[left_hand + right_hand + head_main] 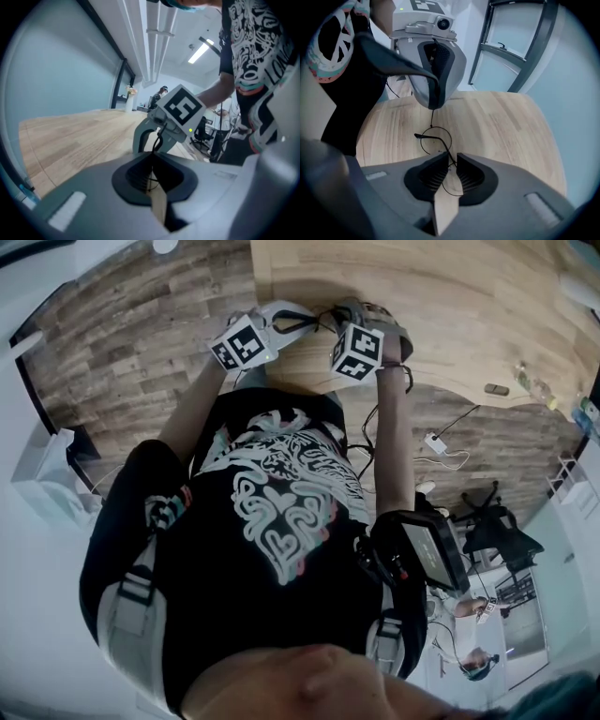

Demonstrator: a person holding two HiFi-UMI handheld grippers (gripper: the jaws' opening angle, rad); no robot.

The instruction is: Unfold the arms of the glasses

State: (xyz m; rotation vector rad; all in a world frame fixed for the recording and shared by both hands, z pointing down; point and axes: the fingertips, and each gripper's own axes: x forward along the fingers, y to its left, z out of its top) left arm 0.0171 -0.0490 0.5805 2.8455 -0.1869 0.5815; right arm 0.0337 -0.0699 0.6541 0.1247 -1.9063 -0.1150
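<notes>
Black thin-wire glasses [429,137] with round lenses are held between the two grippers over the pale wooden desk [506,126], at the edge nearest the person. Cannot tell whether the frame touches the wood.

Right gripper [452,154]: jaws narrow, pinched on the frame beside one lens. That lens ring shows in the gap between the pads. The other ring lies just beyond the jaw tips, with one arm slanting across it.

Left gripper [432,107]: faces the right one from above. A straight wire runs from its tips down to the far ring. Its own view shows the jaws drawn together on that thin wire.

Head view: both grippers sit close together at the desk's near edge, marker cubes [357,351] facing up. The person's arms reach down to them.
</notes>
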